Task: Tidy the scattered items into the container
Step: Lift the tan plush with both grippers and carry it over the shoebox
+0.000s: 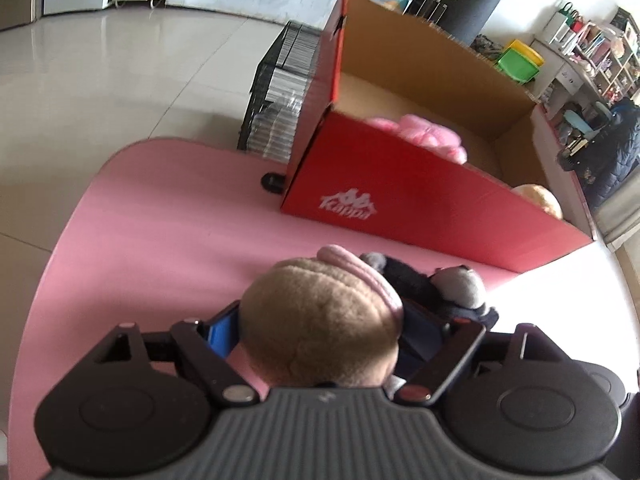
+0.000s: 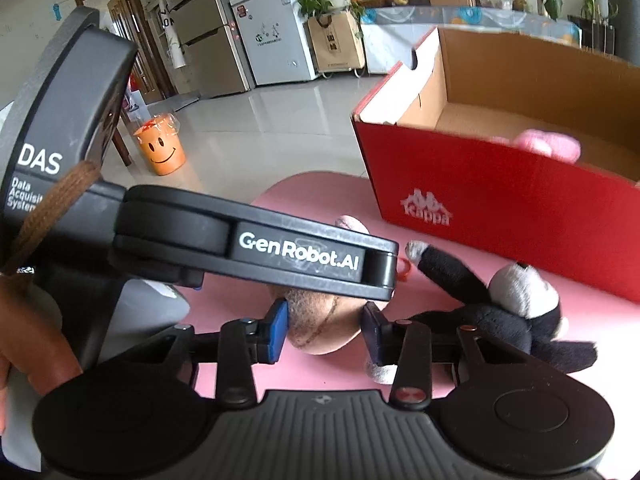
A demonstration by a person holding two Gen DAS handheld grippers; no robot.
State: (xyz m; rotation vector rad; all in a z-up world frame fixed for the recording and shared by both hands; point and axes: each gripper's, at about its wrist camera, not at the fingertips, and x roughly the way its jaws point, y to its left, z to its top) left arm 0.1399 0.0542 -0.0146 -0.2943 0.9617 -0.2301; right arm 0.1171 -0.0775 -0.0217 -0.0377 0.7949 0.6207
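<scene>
My left gripper (image 1: 342, 340) is shut on a tan plush toy (image 1: 320, 328) with a pink ear, low over the pink table (image 1: 160, 220). Just beyond it lies a black and grey plush toy (image 1: 448, 284). The red cardboard box (image 1: 400, 196) stands open further back, holding a pink plush (image 1: 424, 136) and a beige plush (image 1: 540, 200). In the right wrist view the left gripper's body crosses in front of the tan plush toy (image 2: 320, 328). My right gripper (image 2: 326, 334) is open, and the tan toy shows between its fingers. The black and grey plush toy (image 2: 500, 308) lies right of them, before the box (image 2: 500, 200).
A black wire rack (image 1: 276, 92) stands on the floor left of the box. An orange smiley bucket (image 2: 160, 148) sits on the tiled floor beside a wooden table leg. A hand in a brown sleeve (image 2: 24, 320) holds the left gripper. A person in a dark coat (image 1: 616, 148) stands far right.
</scene>
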